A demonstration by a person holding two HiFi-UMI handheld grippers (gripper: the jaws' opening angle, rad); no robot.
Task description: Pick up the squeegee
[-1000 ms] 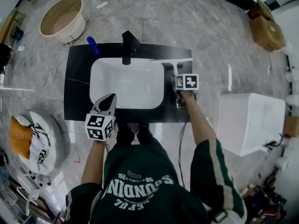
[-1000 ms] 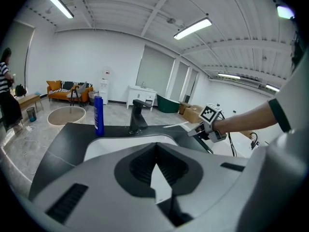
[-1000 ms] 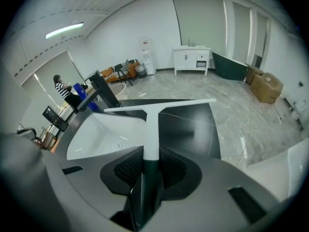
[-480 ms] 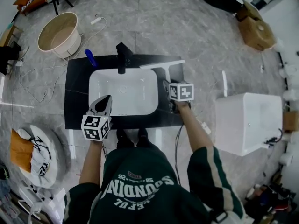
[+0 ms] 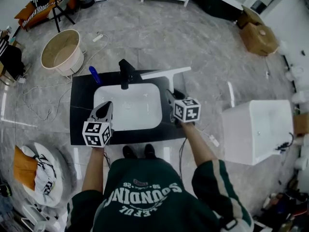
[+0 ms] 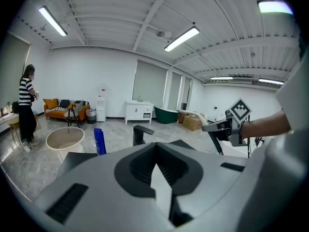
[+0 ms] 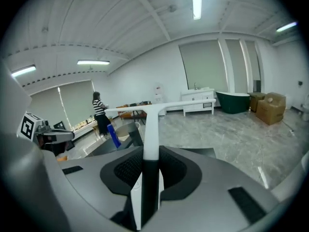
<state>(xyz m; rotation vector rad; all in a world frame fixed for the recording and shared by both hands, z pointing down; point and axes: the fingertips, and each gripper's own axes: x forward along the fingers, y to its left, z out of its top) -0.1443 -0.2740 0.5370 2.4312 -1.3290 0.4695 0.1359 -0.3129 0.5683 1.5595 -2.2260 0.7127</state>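
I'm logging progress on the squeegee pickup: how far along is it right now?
Done: the right gripper is closed on the handle of the squeegee, which hangs in the air, clear of the black countertop. In hand: only that squeegee; the left gripper is shut and empty. Left: apparently nothing beyond holding the grip.

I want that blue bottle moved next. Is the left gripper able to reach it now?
Probably yes. The left gripper holds nothing, and only bare counter and basin lie between it and the blue bottle; the faucet stands aside. Its shut jaws must open first.
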